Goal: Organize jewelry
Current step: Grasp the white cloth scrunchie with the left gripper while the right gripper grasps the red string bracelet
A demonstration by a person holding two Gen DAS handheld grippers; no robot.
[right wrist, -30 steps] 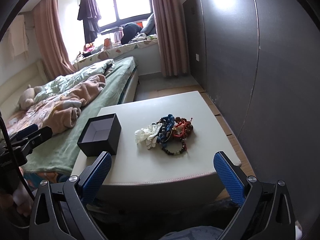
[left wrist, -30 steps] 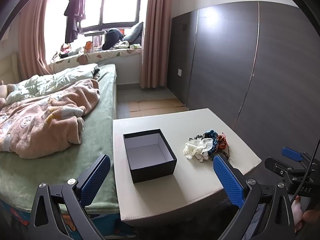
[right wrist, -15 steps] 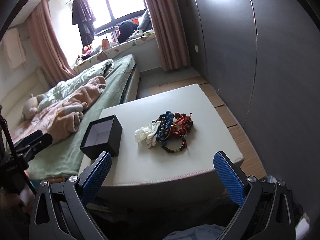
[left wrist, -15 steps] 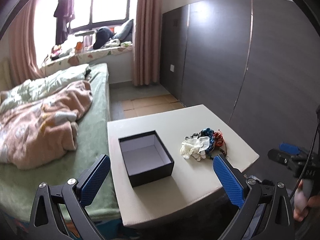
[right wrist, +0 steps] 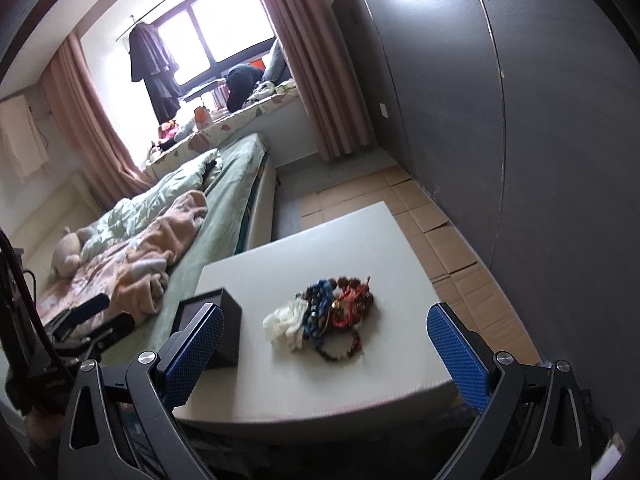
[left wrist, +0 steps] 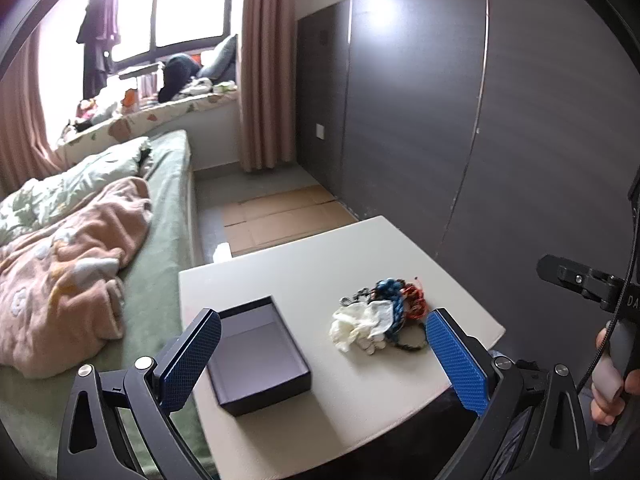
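Left wrist view
My left claw [left wrist: 320,356]: spread wide, nothing between its blue pads, held level above the near edge of the table [left wrist: 316,264].
Box [left wrist: 260,354]: black, lid off, on the table's left half, its near corner behind my left pad.
Jewelry pile [left wrist: 380,320]: on the table to the right of the box, apart from it; white piece in front, blue and red bracelets behind, a dark beaded one nearest me.
My right hand [left wrist: 610,376]: off the table's right edge, fingers wrapped round the grey handle.

Right wrist view
My right claw [right wrist: 324,356]: fully open and empty, tilted, hovering over the table's near edge.
Jewelry pile [right wrist: 322,320]: mid-table, between my pads but farther out, untouched.
Box [right wrist: 212,318]: at the table's left edge, partly hidden by my left pad.
Bed [right wrist: 192,216]: runs along the table's left side, pink blanket [right wrist: 148,252] bunched on it.
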